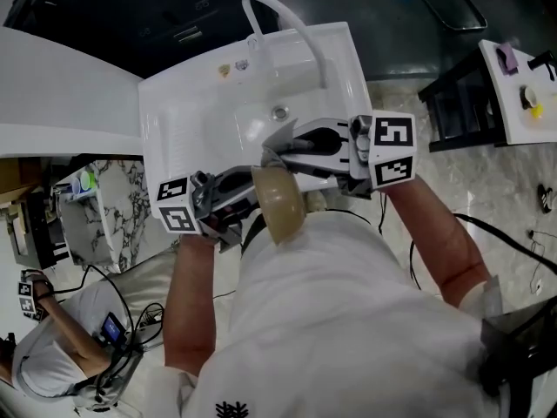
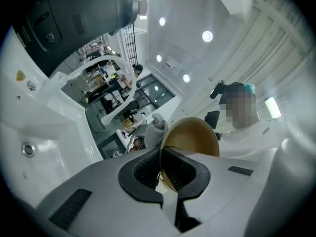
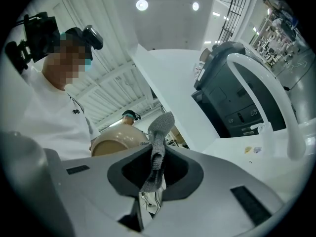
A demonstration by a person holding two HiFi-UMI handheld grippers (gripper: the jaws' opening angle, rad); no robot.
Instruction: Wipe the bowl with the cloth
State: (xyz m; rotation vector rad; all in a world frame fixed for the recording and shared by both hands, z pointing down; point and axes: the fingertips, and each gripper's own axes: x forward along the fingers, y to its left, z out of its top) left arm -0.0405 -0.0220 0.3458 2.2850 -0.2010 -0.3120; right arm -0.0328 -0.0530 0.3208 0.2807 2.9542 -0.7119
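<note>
Standing on edge just below the middle of the head view, the tan bowl (image 1: 280, 205) is gripped by its rim: the left gripper (image 1: 248, 197), coming in from the bowl's 9 o'clock, has its jaws clamped on the thin wall. At the bowl's 12 o'clock hangs the grey cloth (image 3: 159, 132), a bunched strip pinched between the closed jaws of the right gripper (image 1: 271, 151), which reaches in from 2 o'clock. Whether cloth and bowl touch cannot be told. Beyond both, from 10 to 12 o'clock, lies the white sink (image 1: 191, 111) with its drain (image 1: 279, 111) and arched faucet (image 1: 278, 16). A seated person (image 1: 52, 355) is at 8 o'clock.
</note>
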